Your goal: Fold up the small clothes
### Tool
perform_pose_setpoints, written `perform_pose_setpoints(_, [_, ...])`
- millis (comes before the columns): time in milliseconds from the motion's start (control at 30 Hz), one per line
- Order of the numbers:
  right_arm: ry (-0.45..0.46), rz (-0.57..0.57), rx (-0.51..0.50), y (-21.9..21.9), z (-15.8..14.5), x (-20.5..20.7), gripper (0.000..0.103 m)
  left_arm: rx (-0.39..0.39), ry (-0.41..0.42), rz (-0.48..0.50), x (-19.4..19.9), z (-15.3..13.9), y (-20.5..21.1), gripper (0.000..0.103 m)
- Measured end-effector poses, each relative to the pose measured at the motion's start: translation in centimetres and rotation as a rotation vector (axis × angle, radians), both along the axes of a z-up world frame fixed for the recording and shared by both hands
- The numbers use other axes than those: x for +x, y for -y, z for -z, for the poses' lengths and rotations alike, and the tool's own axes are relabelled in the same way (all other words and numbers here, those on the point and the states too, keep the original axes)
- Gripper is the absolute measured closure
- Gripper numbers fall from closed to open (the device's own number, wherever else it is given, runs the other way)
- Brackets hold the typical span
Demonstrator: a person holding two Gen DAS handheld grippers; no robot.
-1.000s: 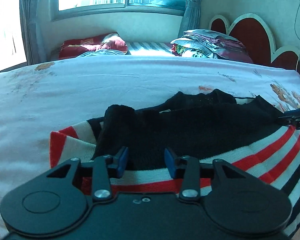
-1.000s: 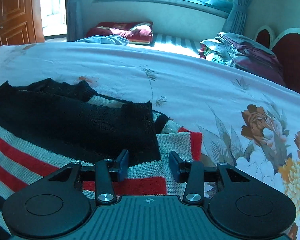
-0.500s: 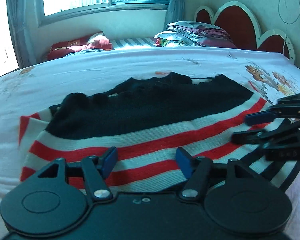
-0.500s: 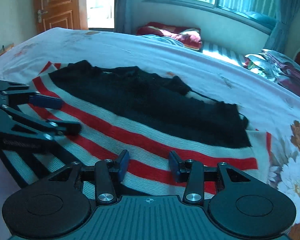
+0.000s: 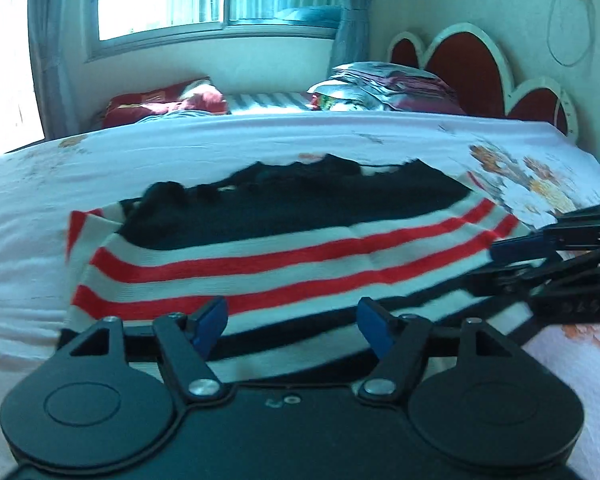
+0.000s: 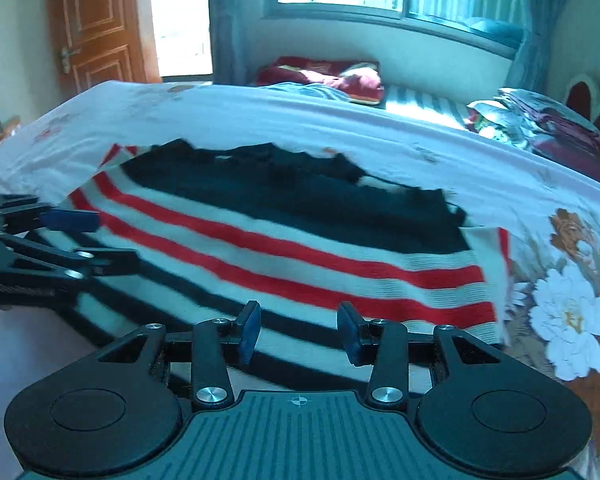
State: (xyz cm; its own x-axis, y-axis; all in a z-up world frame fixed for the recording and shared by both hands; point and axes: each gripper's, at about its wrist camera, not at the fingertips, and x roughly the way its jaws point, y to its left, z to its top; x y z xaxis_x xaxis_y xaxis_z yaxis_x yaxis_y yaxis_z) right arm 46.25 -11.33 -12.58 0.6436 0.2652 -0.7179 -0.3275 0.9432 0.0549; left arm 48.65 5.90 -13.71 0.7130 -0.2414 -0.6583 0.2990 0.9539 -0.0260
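A knitted sweater [image 5: 300, 240] lies flat on the bed, black at its far end, then red and white stripes, then black and white stripes nearest me. My left gripper [image 5: 292, 325] hovers open over the near striped hem with nothing between its blue pads. In the right wrist view the sweater [image 6: 300, 240] fills the middle, and my right gripper [image 6: 299, 331] stands open above the same hem, holding nothing. Each gripper shows in the other's view: the right gripper [image 5: 504, 262] at the right edge, the left gripper [image 6: 92, 238] at the left edge.
The white floral bed sheet [image 6: 572, 312] stretches all around the sweater. A red pillow [image 5: 164, 104] and a stack of folded bedding [image 5: 384, 88] lie at the far side, a red headboard [image 5: 460, 56] to the right. A wooden door [image 6: 96, 24] stands far left.
Both grippers have drawn back from the sweater's sleeve edges to its near hem and closer to each other. The left jaws have widened. The sweater has stayed flat.
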Motion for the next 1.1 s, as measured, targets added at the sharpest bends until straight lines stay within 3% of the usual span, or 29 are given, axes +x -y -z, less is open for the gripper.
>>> perform_pose_setpoints(33, [-0.018, -0.023, -0.005, -1.2, 0.6, -0.5, 0.061, 0.009, -0.01, 0.019, -0.3, 0.5, 1.0, 0.033])
perform_pose_setpoints(67, [-0.04, -0.028, -0.027, -2.0, 1.3, -0.7, 0.061, 0.035, -0.026, 0.015, -0.5, 1.2, 1.8, 0.04])
perform_pose_setpoints(133, [-0.082, -0.01, -0.074, -2.8, 3.1, -1.2, 0.061, 0.094, -0.043, 0.019, -0.9, 2.8, 2.6, 0.038])
perform_pose_setpoints(233, [-0.055, -0.027, -0.081, -2.5, 3.1, -2.3, 0.061, 0.101, -0.036, 0.037, -1.6, 2.1, 2.0, 0.037])
perform_pose_setpoints(333, [-0.034, 0.062, -0.084, 0.5, 2.0, -2.5, 0.061, 0.096, -0.021, -0.043, -1.8, 1.5, -1.0, 0.035])
perform_pose_setpoints(433, [-0.072, 0.172, -0.098, 4.8, 2.0, -3.0, 0.061, 0.085, -0.029, -0.12, -2.3, 1.5, -4.8, 0.036])
perform_pose_setpoints(567, [-0.135, 0.244, -0.037, 9.5, 2.4, -4.7, 0.062, 0.019, -0.062, -0.164, -3.7, 1.5, -7.6, 0.038])
perform_pose_setpoints(733, [-0.1, 0.234, -0.065, 9.2, 2.2, -6.1, 0.063, 0.006, -0.063, -0.207, -4.4, 1.5, -8.2, 0.038])
perform_pose_setpoints(833, [-0.002, 0.258, -0.049, 9.3, 0.1, -6.9, 0.063, 0.021, -0.022, -0.226, -5.0, 0.6, -8.4, 0.04])
perform_pose_setpoints(900, [0.018, 0.268, -0.047, 9.5, -0.3, -6.6, 0.063, 0.017, -0.057, -0.227, -4.6, 1.2, -9.0, 0.041])
perform_pose_setpoints(967, [-0.019, 0.265, -0.058, 9.7, 0.5, -5.9, 0.067, -0.008, -0.068, -0.231, -4.3, 1.6, -9.5, 0.041])
perform_pose_setpoints(1033, [-0.077, 0.261, -0.064, 10.1, 2.2, -5.4, 0.08, -0.001, -0.07, -0.231, -4.1, 1.8, -9.4, 0.041])
perform_pose_setpoints(1100, [-0.061, 0.252, -0.058, 10.1, 2.9, -5.6, 0.081, 0.008, -0.068, -0.233, -4.1, 2.1, -9.2, 0.041])
